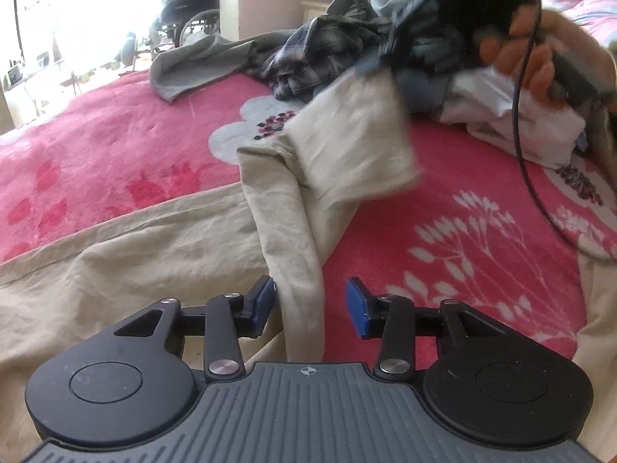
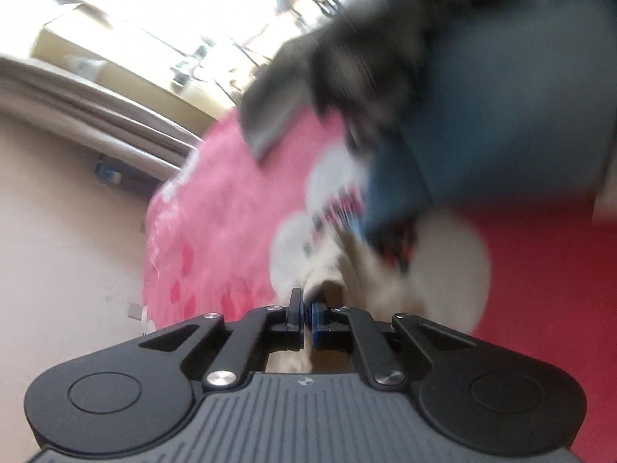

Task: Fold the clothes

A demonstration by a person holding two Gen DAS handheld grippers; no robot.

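Beige trousers [image 1: 293, 200] lie spread on the pink floral blanket [image 1: 115, 162], one leg lifted and doubled back toward the heap of unfolded clothes [image 1: 331, 50] at the blanket's far side. The right gripper [image 2: 305, 314] is pinched tight on a beige edge of that leg, while the left gripper [image 1: 310, 306] stands parted with a ridge of the cloth between its blue pads. Thin, limp and light, the fabric will likely sag and crease, so hems and seams look the surest holds.

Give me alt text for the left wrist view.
The open left gripper straddles a strip of beige garment on a pink blanket. The right gripper lifts its far end before a clothes pile.
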